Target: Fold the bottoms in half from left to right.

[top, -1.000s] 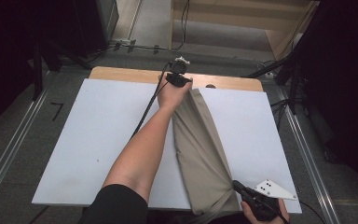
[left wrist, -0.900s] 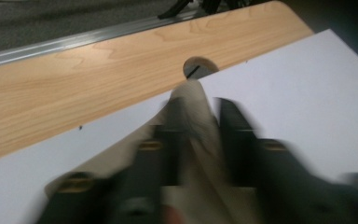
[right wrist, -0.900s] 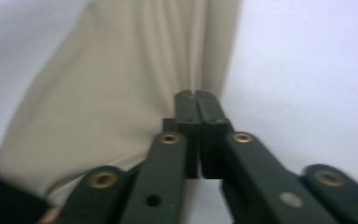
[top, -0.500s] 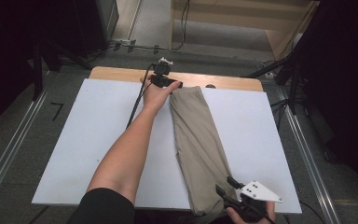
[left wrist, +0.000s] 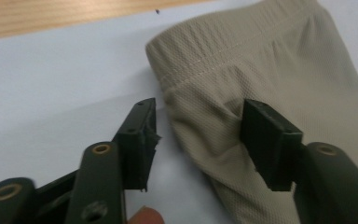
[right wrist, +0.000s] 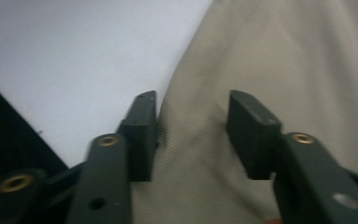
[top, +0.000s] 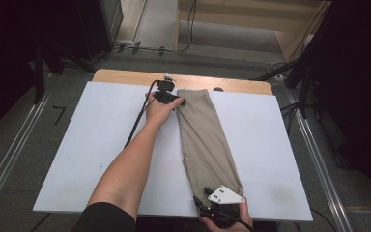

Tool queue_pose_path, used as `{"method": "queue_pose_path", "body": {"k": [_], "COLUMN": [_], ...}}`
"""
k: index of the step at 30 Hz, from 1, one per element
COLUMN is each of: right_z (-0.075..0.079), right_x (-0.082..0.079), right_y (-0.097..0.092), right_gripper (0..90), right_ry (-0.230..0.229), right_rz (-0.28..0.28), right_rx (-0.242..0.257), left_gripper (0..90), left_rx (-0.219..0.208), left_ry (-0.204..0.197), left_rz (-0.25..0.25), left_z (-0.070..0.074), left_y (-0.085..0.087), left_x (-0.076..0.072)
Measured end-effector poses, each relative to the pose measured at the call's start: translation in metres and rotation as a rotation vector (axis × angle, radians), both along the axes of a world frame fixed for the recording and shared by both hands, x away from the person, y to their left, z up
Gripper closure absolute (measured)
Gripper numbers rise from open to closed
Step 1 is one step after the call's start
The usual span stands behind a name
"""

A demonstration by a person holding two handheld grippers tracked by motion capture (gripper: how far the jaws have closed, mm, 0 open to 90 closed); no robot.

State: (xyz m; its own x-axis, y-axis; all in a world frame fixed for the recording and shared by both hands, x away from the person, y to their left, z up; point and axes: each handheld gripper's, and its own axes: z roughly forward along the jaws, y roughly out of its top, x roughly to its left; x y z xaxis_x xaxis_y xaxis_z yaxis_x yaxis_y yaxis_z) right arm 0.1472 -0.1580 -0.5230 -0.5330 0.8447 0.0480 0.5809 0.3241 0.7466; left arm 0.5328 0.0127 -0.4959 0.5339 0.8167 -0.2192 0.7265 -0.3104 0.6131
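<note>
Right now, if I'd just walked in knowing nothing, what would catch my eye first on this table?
A long folded khaki garment lies down the middle of the white board, running away from the person. The left gripper sits at the garment's far end beside the stitched waistband, and the right gripper at the near end. Both sets of jaws stand apart astride the cloth's edge, having just been closing.

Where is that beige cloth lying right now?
In the high view the folded beige cloth lies lengthwise at the middle of the white board, between the left gripper and the right gripper.
</note>
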Motion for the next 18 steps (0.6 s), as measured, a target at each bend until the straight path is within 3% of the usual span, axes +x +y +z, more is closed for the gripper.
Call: {"method": "queue_pose_path", "body": {"k": [2,3,4,7,10,15,18], "right_z": [0.000,-0.001,-0.001,0.000,0.003,0.005,0.008], "right_x": [0.002,0.001,0.001,0.003,0.006,0.010,0.012], "right_y": [-0.003,-0.005,-0.007,-0.007,-0.005,-0.005,0.008], "right_gripper": [70.1,80.2,83.6,86.3,87.4,87.9,87.9], "right_ry": [0.003,0.006,0.009,0.020,0.043,0.075,0.074], "right_rz": [0.000,-0.014,-0.014,-0.003,-0.004,0.021,0.043], "right_rx": [0.003,0.016,0.018,0.013,-0.001,0.040,0.050], "left_gripper": [53.1,58.1,61.6,69.4,83.8,86.8,86.9], "left_rx": [0.004,-0.004,-0.011,-0.014,-0.035,-0.049,-0.062], "left_ry": [-0.006,-0.001,0.002,0.003,0.009,0.003,0.013], "left_rz": [0.017,0.017,0.017,0.031,0.032,0.010,0.010], "left_z": [-0.001,-0.001,-0.002,-0.002,-0.001,0.008,0.015], "left_y": [-0.004,-0.004,-0.005,-0.006,-0.005,0.002,0.011], "left_x": [-0.001,-0.001,-0.001,-0.001,0.000,0.004,0.010]}}
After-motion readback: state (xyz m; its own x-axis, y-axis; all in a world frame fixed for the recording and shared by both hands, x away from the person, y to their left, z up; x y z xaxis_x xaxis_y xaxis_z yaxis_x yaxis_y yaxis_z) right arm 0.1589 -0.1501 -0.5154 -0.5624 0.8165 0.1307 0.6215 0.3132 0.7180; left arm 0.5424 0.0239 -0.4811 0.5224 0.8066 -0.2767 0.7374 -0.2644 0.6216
